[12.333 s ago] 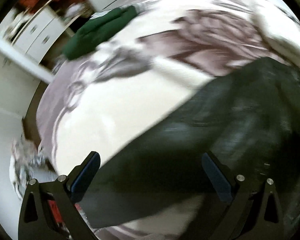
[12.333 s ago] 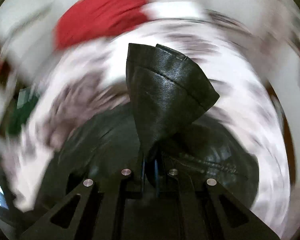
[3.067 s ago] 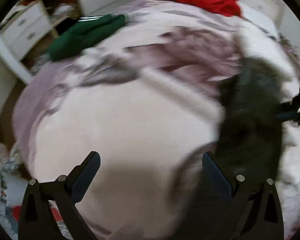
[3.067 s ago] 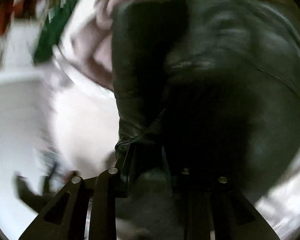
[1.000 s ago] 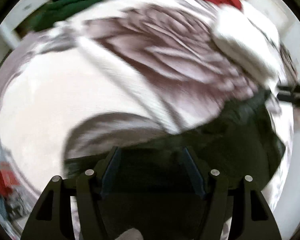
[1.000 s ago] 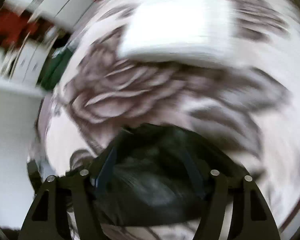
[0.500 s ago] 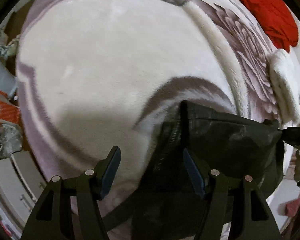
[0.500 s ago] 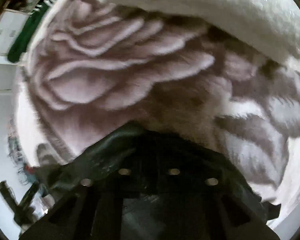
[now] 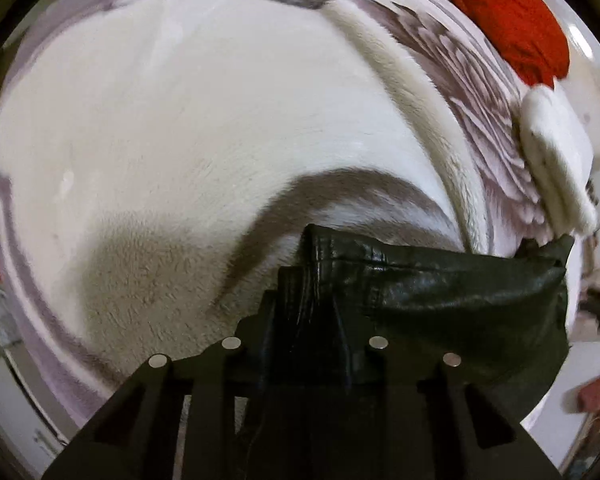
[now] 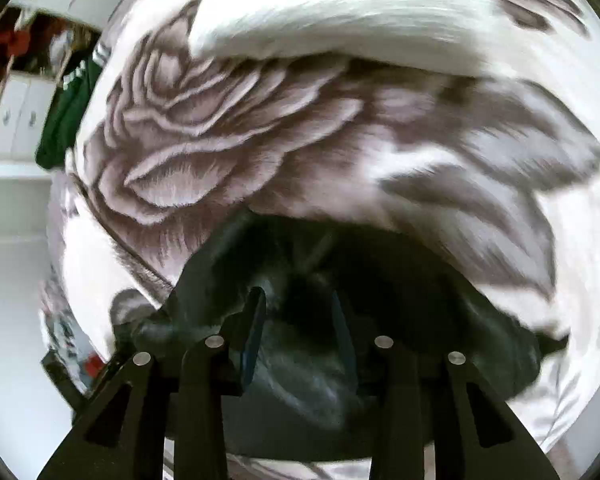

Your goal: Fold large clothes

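Note:
A black leather jacket [image 9: 440, 292] lies bunched on a white and mauve rose-print blanket [image 9: 180, 120]. My left gripper [image 9: 306, 280] is shut on a folded edge of the jacket at the bottom middle of the left wrist view. In the right wrist view the jacket [image 10: 400, 280] lies under my right gripper [image 10: 298, 320], whose blue-padded fingers stand partly open just above the leather and hold nothing.
A red garment [image 9: 512, 20] lies at the far right of the bed. A folded white cloth [image 9: 556, 160] lies beside the jacket and fills the top of the right wrist view [image 10: 340, 12]. A green garment [image 10: 66, 116] and white drawers [image 10: 16, 116] are at the left.
My left gripper has closed on the jacket's edge. My right gripper, shut half a second ago, has opened and drawn back a little from the jacket.

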